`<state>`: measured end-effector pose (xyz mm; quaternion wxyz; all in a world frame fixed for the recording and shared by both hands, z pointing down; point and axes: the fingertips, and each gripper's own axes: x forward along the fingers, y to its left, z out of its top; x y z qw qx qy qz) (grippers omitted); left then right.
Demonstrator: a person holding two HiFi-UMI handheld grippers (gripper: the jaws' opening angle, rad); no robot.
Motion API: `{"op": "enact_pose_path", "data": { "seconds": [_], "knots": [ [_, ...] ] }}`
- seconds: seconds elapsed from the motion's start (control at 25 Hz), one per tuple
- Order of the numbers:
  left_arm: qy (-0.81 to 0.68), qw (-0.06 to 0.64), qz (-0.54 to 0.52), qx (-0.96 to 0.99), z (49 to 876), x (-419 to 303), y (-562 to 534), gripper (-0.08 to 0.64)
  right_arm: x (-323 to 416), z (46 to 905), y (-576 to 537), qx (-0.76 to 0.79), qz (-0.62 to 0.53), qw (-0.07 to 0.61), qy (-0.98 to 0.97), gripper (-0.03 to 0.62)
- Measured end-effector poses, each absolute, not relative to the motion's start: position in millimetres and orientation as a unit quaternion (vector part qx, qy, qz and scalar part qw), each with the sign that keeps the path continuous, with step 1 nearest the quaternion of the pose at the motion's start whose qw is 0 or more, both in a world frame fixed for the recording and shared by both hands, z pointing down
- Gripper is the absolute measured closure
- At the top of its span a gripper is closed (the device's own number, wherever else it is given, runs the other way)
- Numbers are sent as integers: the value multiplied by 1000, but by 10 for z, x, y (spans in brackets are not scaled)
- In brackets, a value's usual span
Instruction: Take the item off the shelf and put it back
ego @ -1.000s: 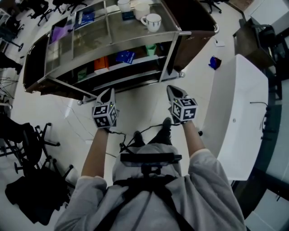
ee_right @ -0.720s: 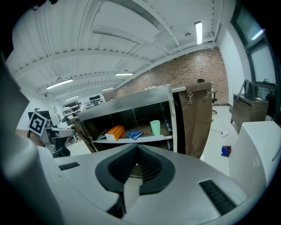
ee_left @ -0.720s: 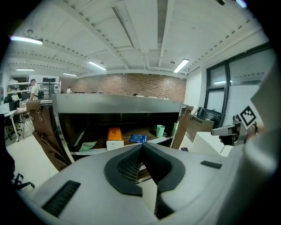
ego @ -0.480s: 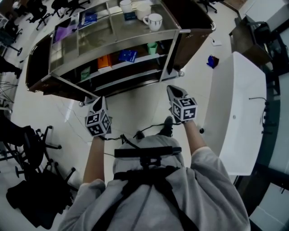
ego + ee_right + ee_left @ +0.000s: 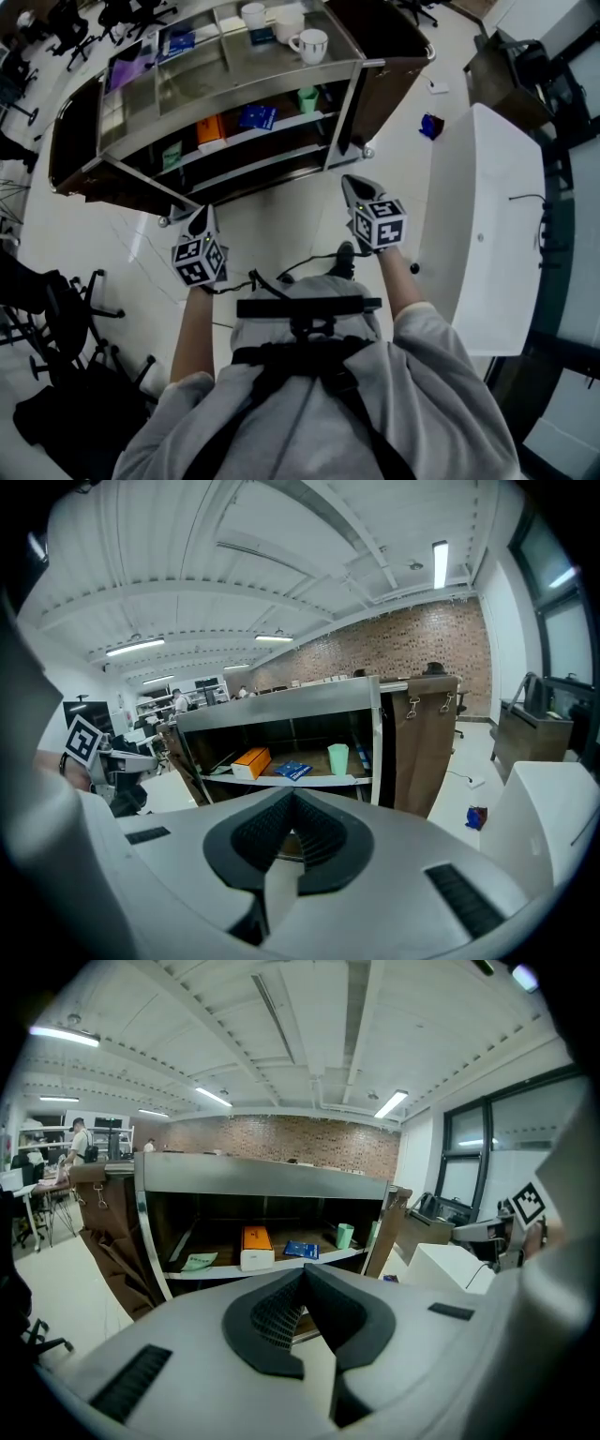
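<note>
Left gripper (image 5: 302,1277) and right gripper (image 5: 292,803) were clamped together, empty, well apart from the shelf (image 5: 202,84); reaching in unopened could topple the orange box (image 5: 253,1244)

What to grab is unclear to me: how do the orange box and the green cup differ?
The orange box is a rectangular carton lying flat, orange on top and white in front; the green cup is pale, round and upright. The orange box lies left of the blue packet; the green cup stands right of it. Both sit on the same shelf.
</note>
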<state>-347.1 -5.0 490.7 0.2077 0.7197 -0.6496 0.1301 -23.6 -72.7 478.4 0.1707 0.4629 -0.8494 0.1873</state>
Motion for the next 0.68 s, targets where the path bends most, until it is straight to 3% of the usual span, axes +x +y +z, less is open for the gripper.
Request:
{"op": "enact_pose_path", "data": {
  "seconds": [0.68],
  "knots": [
    [-647,224,150,713,5164,-3594,211,554,-329,4885,-644,461,196,171,-848,584]
  ]
}}
